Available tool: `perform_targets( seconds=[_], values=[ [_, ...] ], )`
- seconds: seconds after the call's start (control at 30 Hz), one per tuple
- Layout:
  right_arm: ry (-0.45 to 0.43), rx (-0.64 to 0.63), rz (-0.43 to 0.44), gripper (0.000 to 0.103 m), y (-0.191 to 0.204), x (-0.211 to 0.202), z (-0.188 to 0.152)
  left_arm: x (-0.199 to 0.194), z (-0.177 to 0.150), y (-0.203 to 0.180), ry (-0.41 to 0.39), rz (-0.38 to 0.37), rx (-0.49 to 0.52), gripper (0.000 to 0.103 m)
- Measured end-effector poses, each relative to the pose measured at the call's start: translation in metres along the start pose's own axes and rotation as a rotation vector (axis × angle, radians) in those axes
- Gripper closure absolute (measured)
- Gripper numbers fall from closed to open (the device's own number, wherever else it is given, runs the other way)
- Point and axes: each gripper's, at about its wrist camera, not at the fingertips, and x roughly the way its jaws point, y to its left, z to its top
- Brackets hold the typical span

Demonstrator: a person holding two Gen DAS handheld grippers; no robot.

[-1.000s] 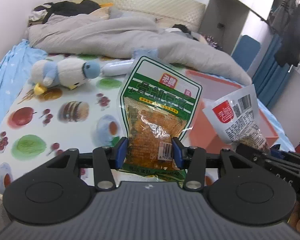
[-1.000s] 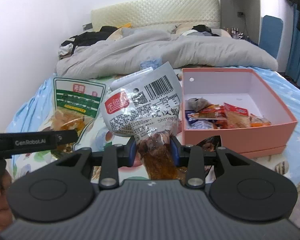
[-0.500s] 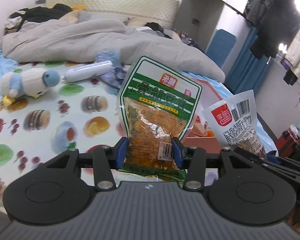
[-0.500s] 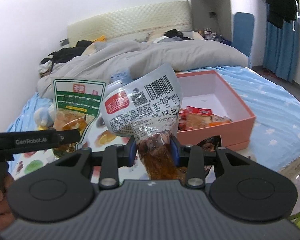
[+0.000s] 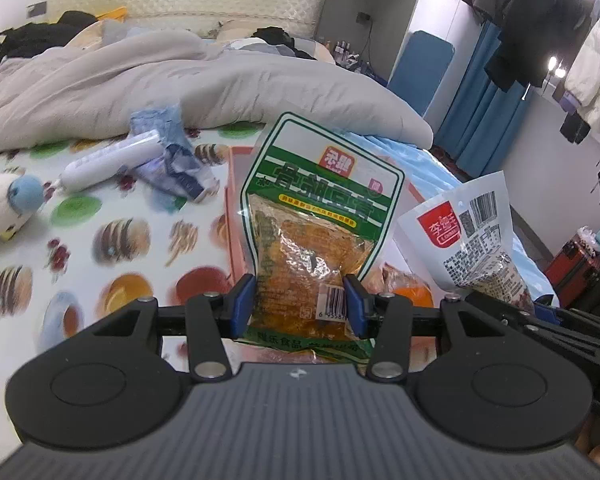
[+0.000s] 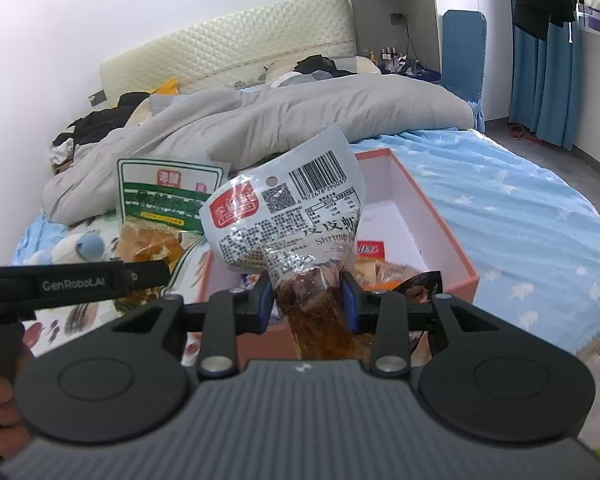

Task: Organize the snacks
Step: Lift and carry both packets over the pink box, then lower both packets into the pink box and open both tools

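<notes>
Two hand-held grippers (image 5: 300,300) (image 6: 305,296) clamp snack packets (image 5: 320,220) (image 6: 288,216).

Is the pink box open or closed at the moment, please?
Open. The pink box has no lid on it; its white inside and a few snack packets lying on its floor are plainly visible.

- A lived-in bedroom at home.
- Bed (image 6: 520,216) with padded headboard (image 6: 228,48) and rumpled grey duvet (image 6: 300,116).
- Coats (image 5: 540,20) hanging by blue curtains (image 6: 548,80).
</notes>
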Motion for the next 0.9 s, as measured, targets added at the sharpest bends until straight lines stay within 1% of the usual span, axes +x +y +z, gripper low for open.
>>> perform_targets(
  seconds=[0.13,0.4,0.6,0.7,0.8,0.83,0.9],
  values=[
    [0.007,0.001,-0.001,0.065,-0.013,0.029,0.017,0.031,0.025,-0.009,-0.002,0.009,0.013,0.050],
    [0.046,0.008,0.015,0.064,-0.026,0.084,0.034,0.099,0.055,-0.007,0.043,0.015,0.019,0.050],
    [0.090,0.019,0.028,0.064,-0.031,0.121,0.033,0.141,0.063,0.002,0.079,0.015,0.022,0.050],
    [0.106,0.016,0.034,0.064,-0.033,0.135,0.036,0.156,0.063,0.005,0.099,-0.002,0.035,0.050],
    [0.125,0.031,0.035,0.063,-0.037,0.144,0.035,0.163,0.061,0.008,0.116,0.011,0.055,0.049],
    [0.130,0.036,0.035,0.063,-0.037,0.146,0.036,0.164,0.062,0.011,0.122,0.014,0.047,0.047],
    [0.132,0.042,0.031,0.061,-0.037,0.146,0.035,0.164,0.064,0.013,0.120,0.028,0.044,0.037]
  ],
)
